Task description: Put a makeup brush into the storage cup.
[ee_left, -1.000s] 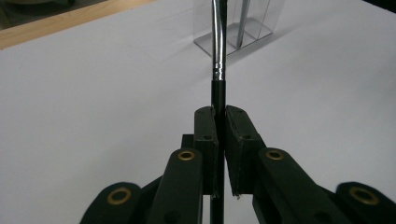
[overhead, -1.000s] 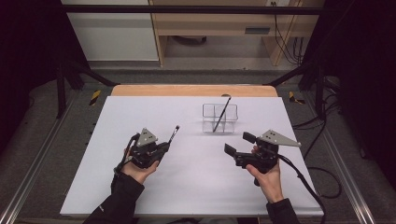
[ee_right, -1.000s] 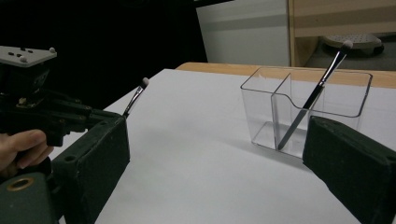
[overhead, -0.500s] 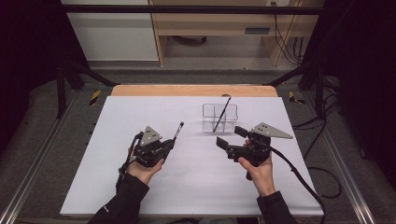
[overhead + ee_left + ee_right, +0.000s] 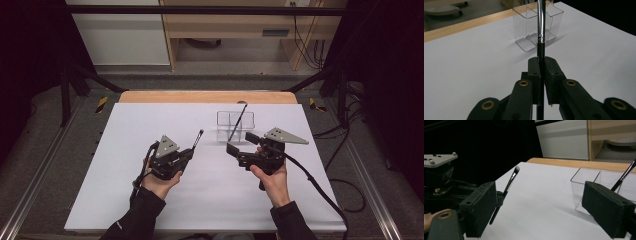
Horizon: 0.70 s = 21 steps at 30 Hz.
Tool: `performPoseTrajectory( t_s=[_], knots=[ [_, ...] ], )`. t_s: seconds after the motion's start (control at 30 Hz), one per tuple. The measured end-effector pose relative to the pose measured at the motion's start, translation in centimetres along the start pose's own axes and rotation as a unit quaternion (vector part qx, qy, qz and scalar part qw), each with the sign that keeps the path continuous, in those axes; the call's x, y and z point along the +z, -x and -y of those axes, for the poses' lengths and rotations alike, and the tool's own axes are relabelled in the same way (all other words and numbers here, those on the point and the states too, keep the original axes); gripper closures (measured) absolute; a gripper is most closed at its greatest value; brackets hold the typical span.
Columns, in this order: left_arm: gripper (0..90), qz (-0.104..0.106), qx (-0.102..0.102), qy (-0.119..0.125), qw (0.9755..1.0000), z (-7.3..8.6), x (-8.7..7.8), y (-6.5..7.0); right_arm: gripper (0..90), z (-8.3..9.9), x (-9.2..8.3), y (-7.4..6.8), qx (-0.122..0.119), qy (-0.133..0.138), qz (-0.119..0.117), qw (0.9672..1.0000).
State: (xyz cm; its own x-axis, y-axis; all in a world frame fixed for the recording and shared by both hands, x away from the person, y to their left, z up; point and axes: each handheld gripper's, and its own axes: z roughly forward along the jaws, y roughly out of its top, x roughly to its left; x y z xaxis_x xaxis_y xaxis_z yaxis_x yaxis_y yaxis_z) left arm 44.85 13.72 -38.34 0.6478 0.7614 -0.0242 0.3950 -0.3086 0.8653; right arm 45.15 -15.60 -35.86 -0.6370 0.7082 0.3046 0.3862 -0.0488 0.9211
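Observation:
A thin black makeup brush point(image 5: 197, 140) with a silver ferrule point(image 5: 540, 25) is clamped by its handle in my left gripper point(image 5: 188, 153), which is shut on it. The pale tip point(image 5: 516, 168) points up and away toward a clear divided holder point(image 5: 235, 126) at mid table. A second dark brush point(image 5: 239, 119) leans inside that holder. My right gripper point(image 5: 242, 143) hovers just in front of the holder, open, its jaws wide point(image 5: 541, 195) with nothing between them. They have just been closing a little.
A white sheet point(image 5: 150, 125) covers the table, with a wooden strip point(image 5: 200, 96) along its far edge. Cables trail from both grippers, the right one point(image 5: 320, 187) running off toward the near right corner. Metal rails point(image 5: 40, 165) flank the table.
Both hands have drifted inward and away from the person: the left gripper with the brush moved right, the right gripper moved left toward the holder.

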Motion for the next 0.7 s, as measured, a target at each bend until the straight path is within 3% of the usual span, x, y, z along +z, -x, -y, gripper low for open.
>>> performPoseTrajectory(
  t_s=[0.3,0.7],
  knots=[
    [83.7,-0.003,0.004,0.002,1.0000,-0.1,0.4,1.1,17.5,0.2,0.3,-0.1,0.009,-0.001,-0.010,0.9999],
    [83.7,0.009,0.012,0.006,0.9999,-0.6,1.2,3.2,24.7,0.6,1.0,-0.1,0.027,-0.014,-0.026,0.9992]
  ],
)
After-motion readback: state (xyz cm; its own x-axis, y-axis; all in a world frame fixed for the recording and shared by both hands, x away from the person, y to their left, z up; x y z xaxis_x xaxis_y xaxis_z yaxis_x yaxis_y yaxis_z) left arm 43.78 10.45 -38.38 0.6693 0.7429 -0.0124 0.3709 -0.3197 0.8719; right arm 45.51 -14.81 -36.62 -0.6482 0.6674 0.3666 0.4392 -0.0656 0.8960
